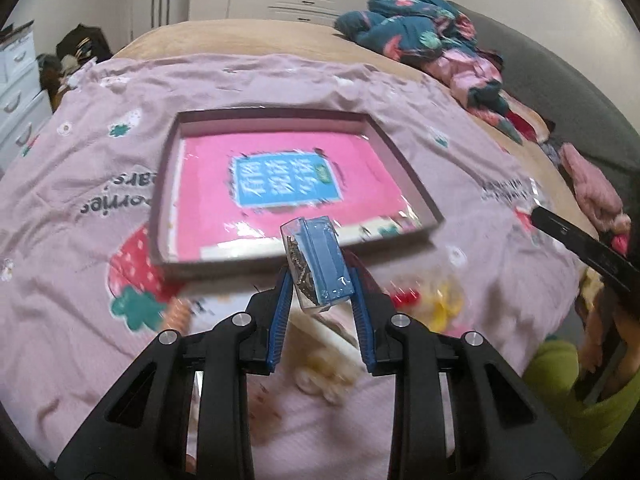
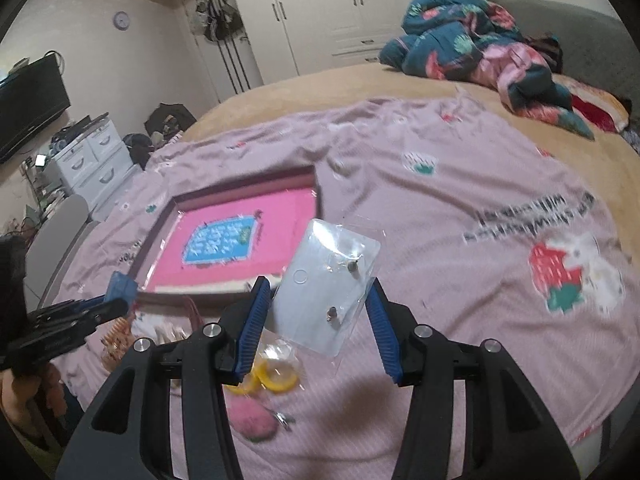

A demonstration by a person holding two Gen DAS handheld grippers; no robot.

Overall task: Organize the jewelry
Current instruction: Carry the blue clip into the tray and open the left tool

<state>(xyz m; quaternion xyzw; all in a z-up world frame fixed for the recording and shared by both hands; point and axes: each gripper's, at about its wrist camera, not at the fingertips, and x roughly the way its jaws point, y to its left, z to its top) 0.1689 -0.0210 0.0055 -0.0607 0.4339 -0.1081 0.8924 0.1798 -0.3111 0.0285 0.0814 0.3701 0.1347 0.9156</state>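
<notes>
Jewelry packets are in both my grippers now, lifted above the pink bedsheet (image 2: 460,184). My left gripper (image 1: 320,280) is almost closed and pinches a small blue-backed packet (image 1: 320,264) with a metal chain inside; I hold it by the lower end so the chain side stays visible. My right gripper (image 2: 316,312) is about half open, its jaws pressing the two edges of a clear earring card (image 2: 332,280), wide enough that the flat card does not bend.

From the left wrist view the shallow box (image 1: 400,168) with the pink sheet inside lies at 12 o'clock, close ahead. I think both packets go there, because it is the only container.

Yellow rings (image 2: 276,376) and a pink piece (image 2: 252,424) wait on the sheet at 6 o'clock, below the right gripper.
</notes>
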